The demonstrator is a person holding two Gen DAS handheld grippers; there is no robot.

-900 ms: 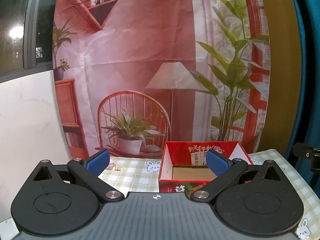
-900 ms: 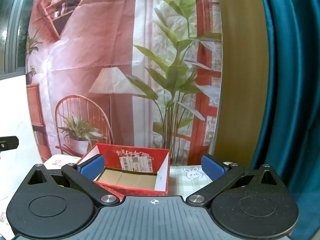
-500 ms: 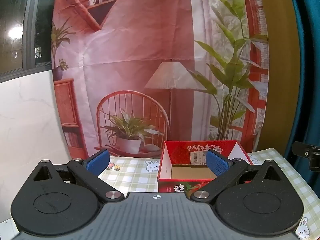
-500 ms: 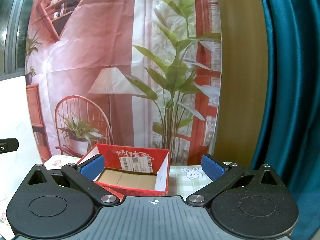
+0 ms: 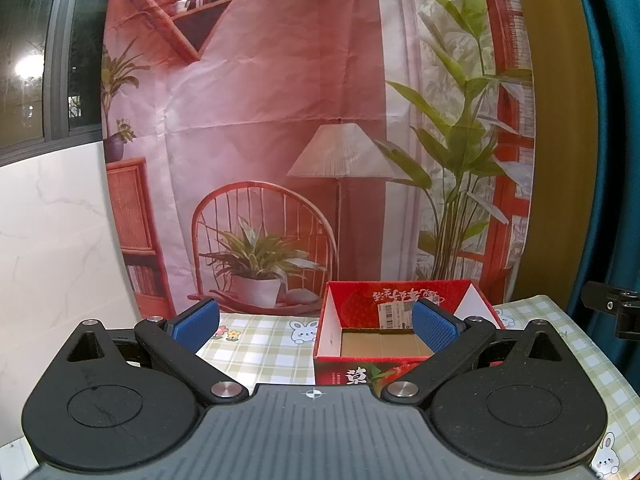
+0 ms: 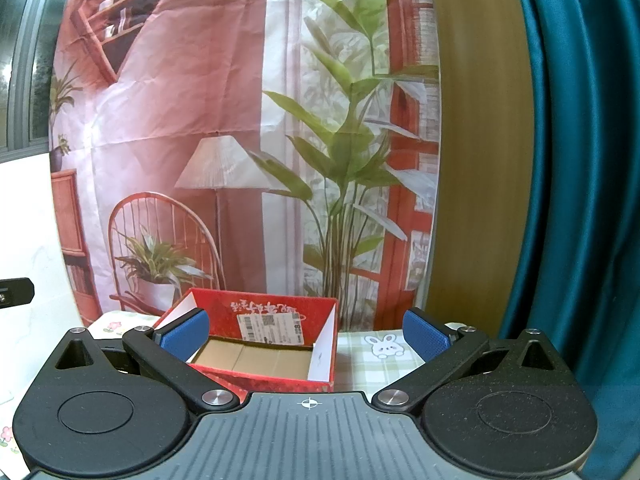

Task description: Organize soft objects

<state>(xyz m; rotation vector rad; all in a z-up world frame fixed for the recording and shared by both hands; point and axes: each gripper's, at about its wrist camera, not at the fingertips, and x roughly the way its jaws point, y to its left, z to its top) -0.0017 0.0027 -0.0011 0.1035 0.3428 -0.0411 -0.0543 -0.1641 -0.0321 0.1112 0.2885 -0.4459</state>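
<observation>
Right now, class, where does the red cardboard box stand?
The red cardboard box stands open on the checked tablecloth before the printed backdrop, right of centre in the left wrist view and left of centre in the right wrist view.

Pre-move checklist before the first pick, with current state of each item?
1. Left gripper open, nothing held: ok.
2. Right gripper open, nothing held: ok.
3. Red cardboard box open on top, bare brown floor showing: ok.
4. Box upright on the checked bunny tablecloth: ok.
5. Soft object to pick in view: not ok, neither wrist camera shows one.
6. Space below and just ahead of both grippers: cannot tell, gripper bodies hide it.
</observation>
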